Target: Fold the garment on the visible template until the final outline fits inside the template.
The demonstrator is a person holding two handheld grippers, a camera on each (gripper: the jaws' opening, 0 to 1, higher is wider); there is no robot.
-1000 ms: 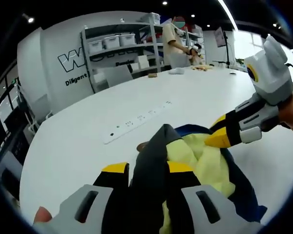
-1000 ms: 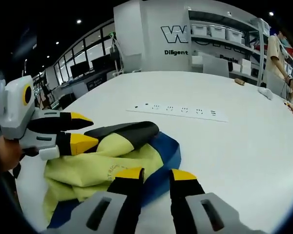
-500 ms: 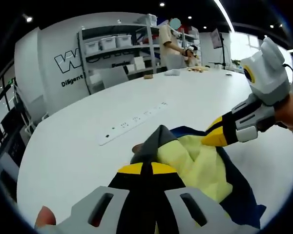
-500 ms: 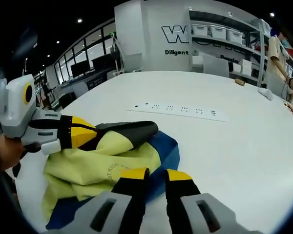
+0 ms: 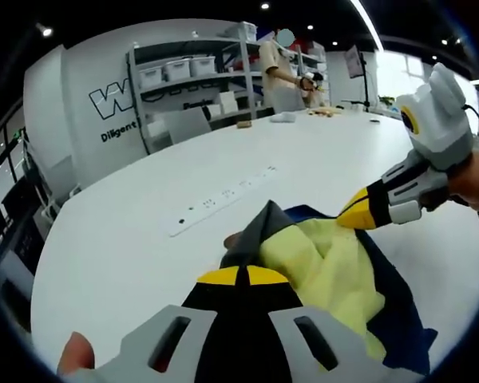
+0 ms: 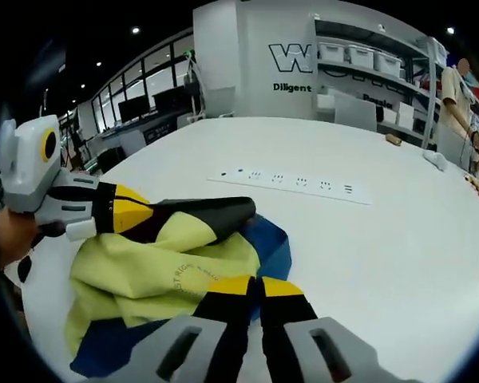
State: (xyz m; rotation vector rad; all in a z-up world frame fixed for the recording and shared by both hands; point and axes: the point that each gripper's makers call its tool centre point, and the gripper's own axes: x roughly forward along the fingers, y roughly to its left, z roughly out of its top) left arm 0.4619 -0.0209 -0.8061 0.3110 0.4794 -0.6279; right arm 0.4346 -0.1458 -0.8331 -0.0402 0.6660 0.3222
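Crumpled yellow, blue and black fabric garment lies bunched on white round table. Your left gripper — jaws clenched on garment's black fold. Your right gripper — jaws pinched on blue edge. White power strip sits on table beyond garment.

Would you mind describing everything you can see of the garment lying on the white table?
The garment is soft fabric in pale yellow with blue panels and a black sleeve-like part, plus a faint round print on the yellow. It lies crumpled and bunched on the white table, not flat. The left gripper is shut on the black part, and the right gripper is shut on its blue edge. In the left gripper view the black fabric rises in a peak from that gripper's closed jaws.
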